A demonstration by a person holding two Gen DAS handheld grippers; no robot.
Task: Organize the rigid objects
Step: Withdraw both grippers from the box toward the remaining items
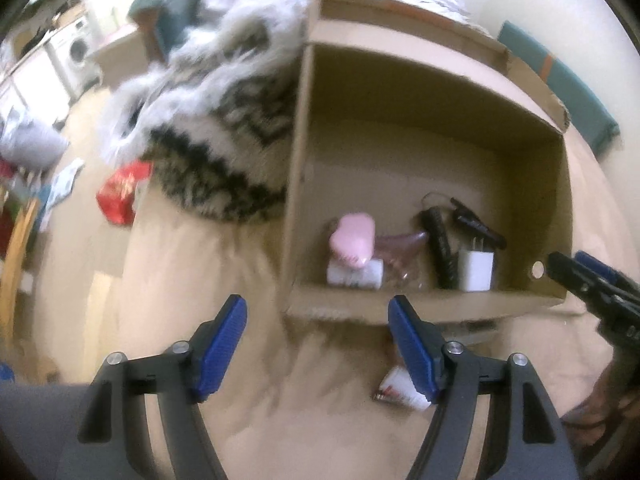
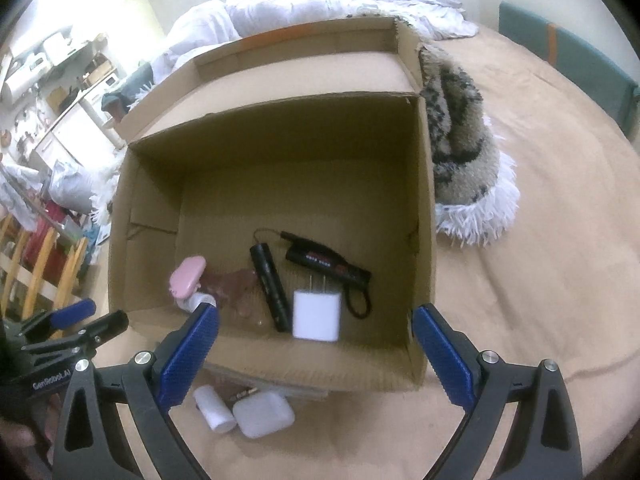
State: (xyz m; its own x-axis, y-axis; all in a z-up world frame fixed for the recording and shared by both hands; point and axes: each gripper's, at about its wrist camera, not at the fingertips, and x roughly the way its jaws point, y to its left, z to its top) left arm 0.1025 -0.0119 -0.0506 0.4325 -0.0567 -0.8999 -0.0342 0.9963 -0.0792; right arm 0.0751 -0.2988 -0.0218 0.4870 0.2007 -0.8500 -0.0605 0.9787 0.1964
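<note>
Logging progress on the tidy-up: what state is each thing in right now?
Cardboard box: open, flaps up.
White charger: inside box, lying flat.
Pink case: inside box.
White earbud case: outside box, closed.
Left gripper: open, empty.
Right gripper: open, empty.

"GenRobot.AI" stands in white on the left tongs [image 2: 86, 318].

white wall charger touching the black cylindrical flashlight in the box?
Cannot tell. In the right wrist view the white wall charger sits right beside the black cylindrical flashlight; blur hides any gap.
</note>
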